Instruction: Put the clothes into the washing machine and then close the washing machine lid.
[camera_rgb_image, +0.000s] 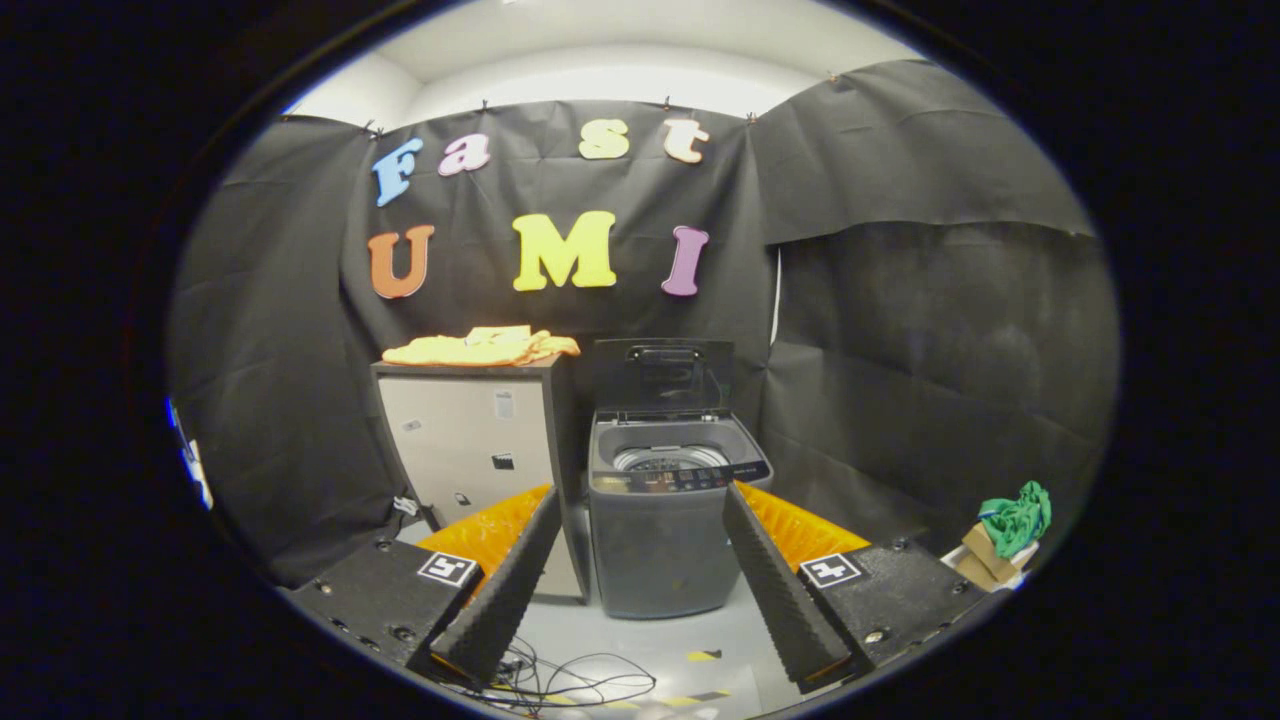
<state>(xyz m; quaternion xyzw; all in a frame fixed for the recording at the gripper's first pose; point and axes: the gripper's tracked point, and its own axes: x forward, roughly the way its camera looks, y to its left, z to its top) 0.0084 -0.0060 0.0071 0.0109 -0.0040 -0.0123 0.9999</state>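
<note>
A small grey top-loading washing machine (660, 520) stands on the floor straight ahead, beyond my fingers, with its lid (660, 378) raised upright and the drum open. To its left, a yellow-orange garment (480, 348) lies spread on top of a grey cabinet (470, 450). My gripper (640, 520) is open, its two fingers spread wide with nothing between them, framing the machine from some distance away.
A green cloth (1018, 518) rests on cardboard boxes (985, 560) at the right. Loose cables (560, 685) lie on the floor just below the fingers. Black cloth walls enclose the booth on all sides.
</note>
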